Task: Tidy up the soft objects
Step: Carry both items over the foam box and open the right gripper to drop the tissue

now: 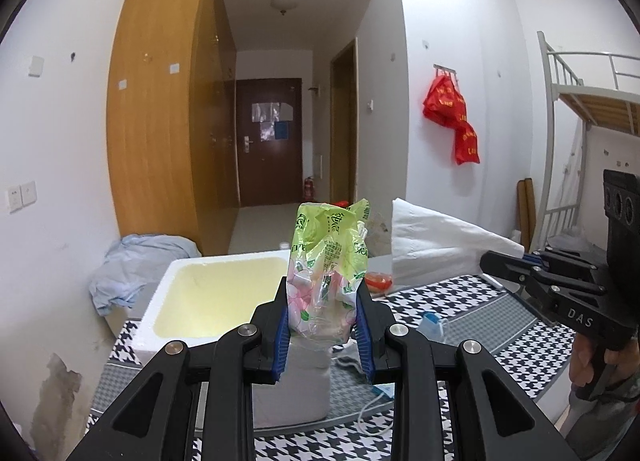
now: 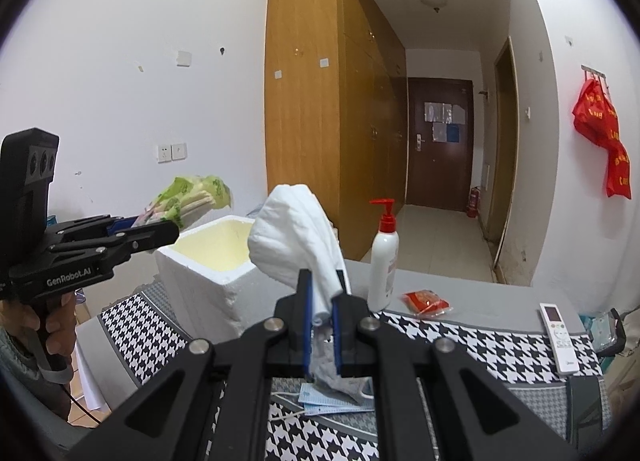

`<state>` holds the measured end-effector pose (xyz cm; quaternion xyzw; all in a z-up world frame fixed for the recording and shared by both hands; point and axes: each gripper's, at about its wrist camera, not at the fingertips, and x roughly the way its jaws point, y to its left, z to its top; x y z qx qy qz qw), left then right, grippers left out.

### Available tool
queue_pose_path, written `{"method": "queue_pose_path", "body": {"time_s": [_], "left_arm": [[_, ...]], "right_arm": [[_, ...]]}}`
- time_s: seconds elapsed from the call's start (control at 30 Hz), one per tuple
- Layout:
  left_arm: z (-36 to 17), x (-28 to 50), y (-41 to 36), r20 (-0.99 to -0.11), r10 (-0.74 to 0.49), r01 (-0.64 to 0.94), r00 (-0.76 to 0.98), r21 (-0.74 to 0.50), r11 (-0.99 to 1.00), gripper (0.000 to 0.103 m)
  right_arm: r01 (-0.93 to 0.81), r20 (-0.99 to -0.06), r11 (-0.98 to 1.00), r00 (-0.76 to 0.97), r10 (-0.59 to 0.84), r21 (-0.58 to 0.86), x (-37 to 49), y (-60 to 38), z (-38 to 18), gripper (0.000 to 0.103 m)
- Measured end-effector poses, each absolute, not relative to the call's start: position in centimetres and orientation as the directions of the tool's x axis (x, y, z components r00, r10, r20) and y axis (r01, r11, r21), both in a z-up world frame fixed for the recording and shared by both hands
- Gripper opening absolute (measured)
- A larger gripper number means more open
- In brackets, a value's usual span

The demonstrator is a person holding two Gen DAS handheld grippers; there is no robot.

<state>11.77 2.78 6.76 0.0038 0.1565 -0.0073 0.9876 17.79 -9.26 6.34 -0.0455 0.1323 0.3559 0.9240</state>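
Grip first: your left gripper (image 1: 322,325) is clamped on a crumpled plastic packet (image 1: 326,269), green at the top and pink-flowered lower down. The blue pads (image 1: 282,335) press into its lower part from both sides with only the packet's width between them, and the rest of it stands up above the fingers. You hold it in the air at the near rim of the white foam box (image 1: 176,293), whose yellowish inside is open to view; from the right wrist view the packet (image 2: 188,197) hangs just left of the box (image 2: 200,281) and above its rim, not touching it.

Your right gripper (image 2: 321,325) is nearly together, pinching a white cloth (image 2: 296,237). The pads (image 2: 306,325) nip a thin fold at the cloth's lower end; the bulk of it billows up and to the left above the fingers, clear of the table. In the left wrist view the same cloth (image 1: 436,245) sticks out from the right gripper (image 1: 486,261) towards the box.

Below the right gripper, on the houndstooth cover (image 2: 460,345), lie a grey cloth (image 2: 340,381) and a blue face mask (image 2: 332,401). A pump bottle (image 2: 384,257) stands just behind, a red packet (image 2: 426,301) beside it, and a white remote (image 2: 558,341) well to the right
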Motion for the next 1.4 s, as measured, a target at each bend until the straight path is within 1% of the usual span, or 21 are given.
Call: {"method": "queue_pose_path", "body": {"time_s": [0.37,0.83,1.17,1.4], "left_arm": [[7.0,11.8,4.6,-0.306,0.059,-0.059,0.950,0.009,0.998,0.030],[7.2,10.9,7.9,-0.304,0.154,-0.155,0.940,0.021,0.988,0.030],[7.1,10.8,10.2,-0.295,0.185,-0.189,0.937,0.014,0.982,0.030],[6.7,10.9,11.5,-0.296,0.182,-0.191,0.938,-0.003,0.981,0.030]], "right_arm": [[-0.688,-0.300,0.726,0.690,0.659,0.011,18.5,-6.9,6.5,0.011],[-0.755,-0.326,0.656,0.615,0.718,0.018,19.1,-2.2,7.0,0.011],[-0.770,-0.368,0.637,0.586,0.722,0.023,19.7,1.2,7.1,0.011],[-0.774,-0.408,0.633,0.570,0.713,0.026,20.7,3.7,7.0,0.011]]}}
